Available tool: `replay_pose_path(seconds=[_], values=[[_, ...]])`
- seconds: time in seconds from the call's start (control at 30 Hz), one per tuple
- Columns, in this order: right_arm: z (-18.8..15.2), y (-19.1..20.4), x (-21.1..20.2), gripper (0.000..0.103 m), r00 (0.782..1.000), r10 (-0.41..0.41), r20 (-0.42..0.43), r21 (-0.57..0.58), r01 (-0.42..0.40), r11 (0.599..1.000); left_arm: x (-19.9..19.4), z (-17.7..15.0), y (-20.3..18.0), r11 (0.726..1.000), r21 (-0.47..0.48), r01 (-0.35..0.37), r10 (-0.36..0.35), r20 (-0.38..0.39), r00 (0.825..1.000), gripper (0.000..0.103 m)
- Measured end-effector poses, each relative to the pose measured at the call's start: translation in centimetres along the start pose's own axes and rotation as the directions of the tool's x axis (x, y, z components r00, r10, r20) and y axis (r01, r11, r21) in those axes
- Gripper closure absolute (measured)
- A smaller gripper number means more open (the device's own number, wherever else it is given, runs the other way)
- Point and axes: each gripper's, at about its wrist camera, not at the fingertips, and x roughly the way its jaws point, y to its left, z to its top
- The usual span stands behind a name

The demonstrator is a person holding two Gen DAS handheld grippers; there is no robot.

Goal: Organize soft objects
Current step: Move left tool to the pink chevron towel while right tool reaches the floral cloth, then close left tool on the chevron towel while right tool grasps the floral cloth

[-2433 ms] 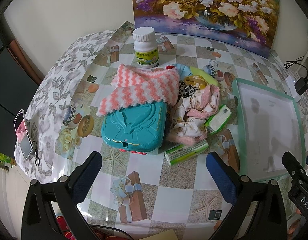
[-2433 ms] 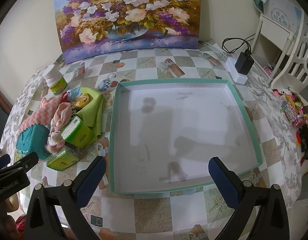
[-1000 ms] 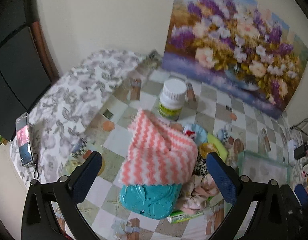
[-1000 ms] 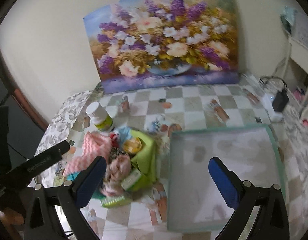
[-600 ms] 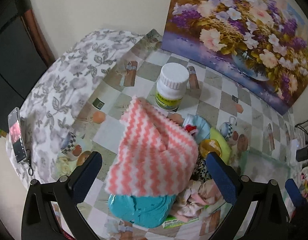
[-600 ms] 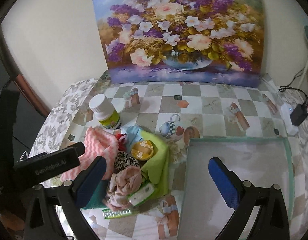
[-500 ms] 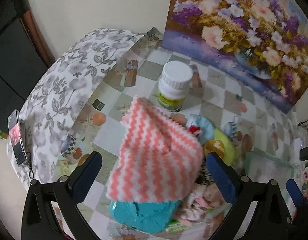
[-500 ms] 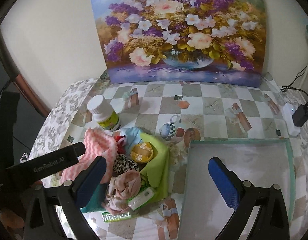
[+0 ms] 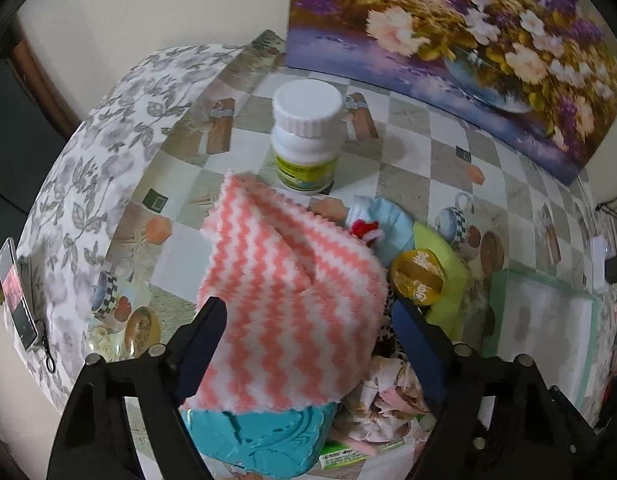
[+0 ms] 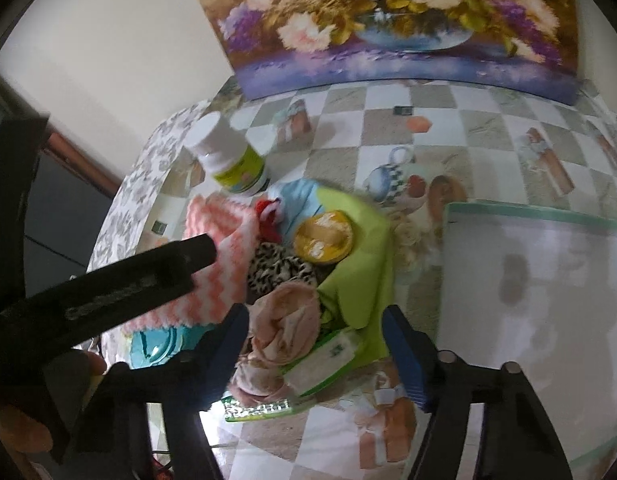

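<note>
Task barely begun: tray (image 10: 548, 288) holds nothing visible; every soft item remains heaped on the bench (image 10: 448, 136). Left gripper (image 9: 308, 328), jaws wide, straddles the striped cloth (image 9: 292, 292) draped over a teal case (image 9: 260, 436); grip not confirmed. Right gripper (image 10: 314, 332), jaws wide, brackets the pink cloth (image 10: 286, 320). Bottle (image 9: 306, 136) stands beyond the left jaws. Tray lies right of the right jaws, path open.
</note>
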Motion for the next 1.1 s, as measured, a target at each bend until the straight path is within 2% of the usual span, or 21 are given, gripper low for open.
replay_pose_path(seconds=[0.07,0.13,0.2,0.27,0.3,0.37,0.5,0.67,0.8,0.93,1.1], values=[[-0.1,0.3,0.4,0.045,1.000,0.012,-0.013,-0.010,-0.012,1.000,0.3,0.0,-0.3,1.000,0.022,-0.016,0.016,-0.004,1.000,0.033],[-0.2,0.5,0.7,0.051,1.000,0.012,-0.018,-0.018,-0.013,1.000,0.7,-0.1,-0.5,0.999,0.038,-0.026,0.027,-0.012,1.000,0.039],[-0.3,0.5,0.9,0.059,1.000,0.015,-0.017,-0.024,-0.015,1.000,1.1,-0.1,-0.5,0.999,0.042,-0.022,0.023,-0.024,0.999,0.052],[-0.3,0.6,0.9,0.068,0.999,0.026,-0.019,-0.024,-0.027,0.999,1.4,-0.1,-0.4,0.999,0.036,-0.012,0.014,-0.031,0.999,0.072],[-0.2,0.5,0.9,0.070,0.999,0.033,-0.018,-0.023,-0.033,0.999,1.5,-0.2,-0.4,0.999,0.033,-0.007,0.008,-0.031,0.999,0.077],[-0.2,0.7,0.9,0.074,0.999,0.034,-0.017,-0.028,-0.035,0.999,1.8,-0.2,-0.3,1.000,0.031,-0.006,0.007,-0.036,0.999,0.094],[-0.1,0.8,0.7,0.086,0.999,0.041,-0.013,-0.034,-0.042,0.999,1.6,-0.1,0.1,1.000,0.008,0.001,-0.001,-0.024,1.000,0.095],[0.1,1.1,-0.1,0.089,0.999,0.053,0.011,-0.050,-0.052,0.997,0.1,0.2,0.6,1.000,-0.011,0.008,-0.007,0.028,1.000,0.096],[0.3,1.4,-1.2,0.089,0.997,0.061,0.037,-0.061,-0.059,0.996,-2.1,0.7,1.2,0.999,-0.032,0.043,-0.040,0.088,0.995,0.096],[0.7,1.7,-3.0,0.091,0.993,0.077,0.084,-0.069,-0.071,0.995,-5.4,0.9,1.8,0.997,-0.040,0.065,-0.057,0.182,0.982,0.096],[1.2,2.1,-6.5,0.091,0.980,0.092,0.175,-0.082,-0.079,0.993,-9.9,0.6,1.7,0.995,-0.024,0.101,-0.089,0.296,0.951,0.096]])
